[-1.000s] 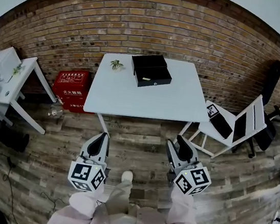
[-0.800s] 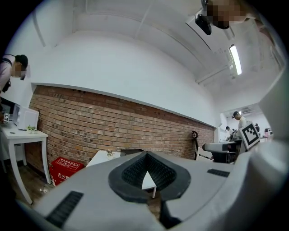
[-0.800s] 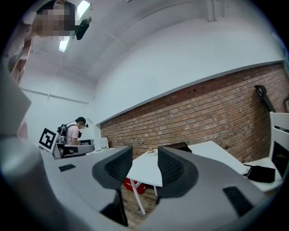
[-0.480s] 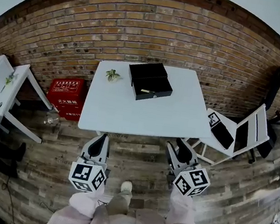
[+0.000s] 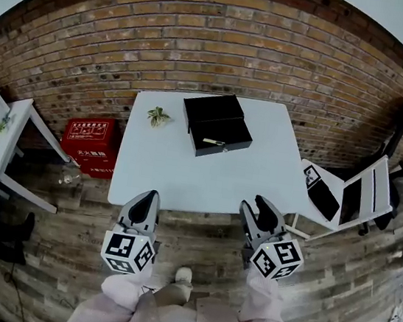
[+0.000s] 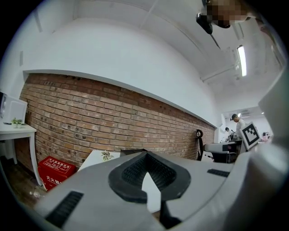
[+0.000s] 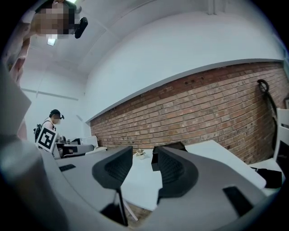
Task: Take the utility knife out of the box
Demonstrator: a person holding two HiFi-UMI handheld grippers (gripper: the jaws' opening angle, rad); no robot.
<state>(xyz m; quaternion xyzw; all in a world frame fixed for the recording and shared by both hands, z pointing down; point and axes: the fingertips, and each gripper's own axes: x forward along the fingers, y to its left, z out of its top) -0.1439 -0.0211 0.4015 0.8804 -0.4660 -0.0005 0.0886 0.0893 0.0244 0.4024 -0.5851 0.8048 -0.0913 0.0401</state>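
Open black rectangular box [image 5: 234,133] toward the far side of a white square tabletop [image 5: 184,180], lid half tipped back toward the red brick wall [image 5: 226,41]. Inside the box's nearer half, a thin pale-yellow utility knife [image 5: 214,142], lying flat, too small for detail. Just left of the box, 1 small green potted sprig [image 5: 158,116] on the same tabletop. Well short of the box, off the tabletop's near edge and above the wooden plank floor [image 5: 207,228], left tongs [image 5: 149,197] and right tongs [image 5: 262,202] side by side, each with a marker cube at its rear. On the left tongs [image 6: 145,155], black ribbed pads meeting at the tips, only a narrow wedge of gap behind them, nothing held. On the right tongs [image 7: 144,155], pads clearly apart, gripping nothing, with the tabletop and box visible beyond the gap. Far left of the box and lower, a red plastic crate [image 5: 87,146] on the floor by the wall. Right of the box, a white folding chair [image 5: 361,188] carrying a flat black object [image 5: 324,201]. Nearest of all, well below the box, pale pink sleeves [image 5: 264,307] behind the marker cubes.
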